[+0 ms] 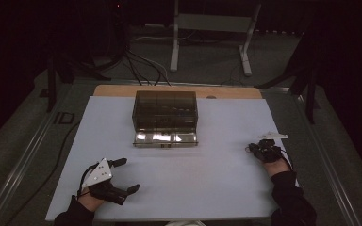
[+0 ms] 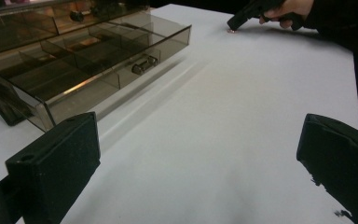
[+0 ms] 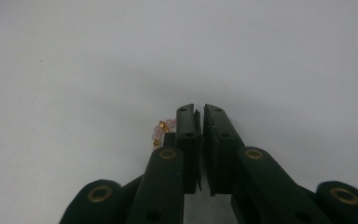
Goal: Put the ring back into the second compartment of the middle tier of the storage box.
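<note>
- No brand, label or readable writing on anything I can see from here; the box, the board and both tools are all unmarked
- The right gripper (image 3: 201,112) is matte black plastic with brass-coloured rivets along its arms; its two flat jaws stand pressed together with only a hairline slit between them
- A small bracelet (image 3: 162,130) of pale pink, glassy round beads with tiny gold beads between them lies on the white board, poking out just beside the left side of those closed jaws; most of it is hidden behind the jaw, so I cannot tell whether it is pinched
- From above, that gripper (image 1: 253,149) sits at the right edge of the board, held by a hand in a dark sleeve (image 1: 290,197)
- The left gripper (image 1: 125,175) rests near the front left corner, jaws spread wide with nothing between them; blocky black pads, a pale grey triangular plate on top
- The white board (image 1: 217,179) is smooth and matte
- A smoked, see-through plastic organiser box (image 1: 165,110) stands at the far middle, its shallow drawer (image 2: 98,60) pulled out, split into square compartments, with a small dark handle in front
</note>
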The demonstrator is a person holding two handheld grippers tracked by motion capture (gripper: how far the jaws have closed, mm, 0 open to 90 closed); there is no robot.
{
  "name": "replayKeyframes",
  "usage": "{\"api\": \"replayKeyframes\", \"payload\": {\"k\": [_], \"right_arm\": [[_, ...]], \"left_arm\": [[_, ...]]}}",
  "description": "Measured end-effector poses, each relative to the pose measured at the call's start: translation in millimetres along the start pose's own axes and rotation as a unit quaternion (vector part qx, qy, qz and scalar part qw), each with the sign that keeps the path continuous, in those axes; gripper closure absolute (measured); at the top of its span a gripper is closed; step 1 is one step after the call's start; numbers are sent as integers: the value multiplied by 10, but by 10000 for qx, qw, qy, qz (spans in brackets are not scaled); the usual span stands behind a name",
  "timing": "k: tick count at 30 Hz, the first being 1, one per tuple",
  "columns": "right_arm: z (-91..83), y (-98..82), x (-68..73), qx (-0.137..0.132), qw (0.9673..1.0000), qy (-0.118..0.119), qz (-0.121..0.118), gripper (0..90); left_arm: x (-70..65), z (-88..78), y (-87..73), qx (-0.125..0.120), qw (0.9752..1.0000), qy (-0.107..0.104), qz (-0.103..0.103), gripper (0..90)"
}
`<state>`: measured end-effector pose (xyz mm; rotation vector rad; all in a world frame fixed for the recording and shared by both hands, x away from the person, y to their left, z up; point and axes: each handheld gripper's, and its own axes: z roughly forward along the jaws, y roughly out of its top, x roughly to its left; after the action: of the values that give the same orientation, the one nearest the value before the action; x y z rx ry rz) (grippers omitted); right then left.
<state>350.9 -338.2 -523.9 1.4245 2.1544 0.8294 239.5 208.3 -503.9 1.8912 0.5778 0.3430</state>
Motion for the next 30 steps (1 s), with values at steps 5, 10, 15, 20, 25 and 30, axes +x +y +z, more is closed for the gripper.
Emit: {"api": "replayKeyframes", "payload": {"k": [5,10,15,20,25,30], "right_arm": [[5,15,-3,71,10000,2,43,865],[3,18,2,68,10000,-17,54,867],[-26,17,-12,-47,9999,-59,133,867],[-108,25,-48,-194,9995,-142,217,867],[-157,37,-64,-287,9991,-103,303,867],[-200,63,-34,-362,9988,-12,336,867]], "left_arm": [[1,2,-1,-6,10000,-1,-16,8],[0,-1,4,-29,10000,1,5,8],[2,-3,6,-45,10000,4,4,8],[-6,4,3,2,10000,14,44,8],[-3,8,0,27,10000,11,27,8],[-3,8,0,24,10000,4,19,8]]}}
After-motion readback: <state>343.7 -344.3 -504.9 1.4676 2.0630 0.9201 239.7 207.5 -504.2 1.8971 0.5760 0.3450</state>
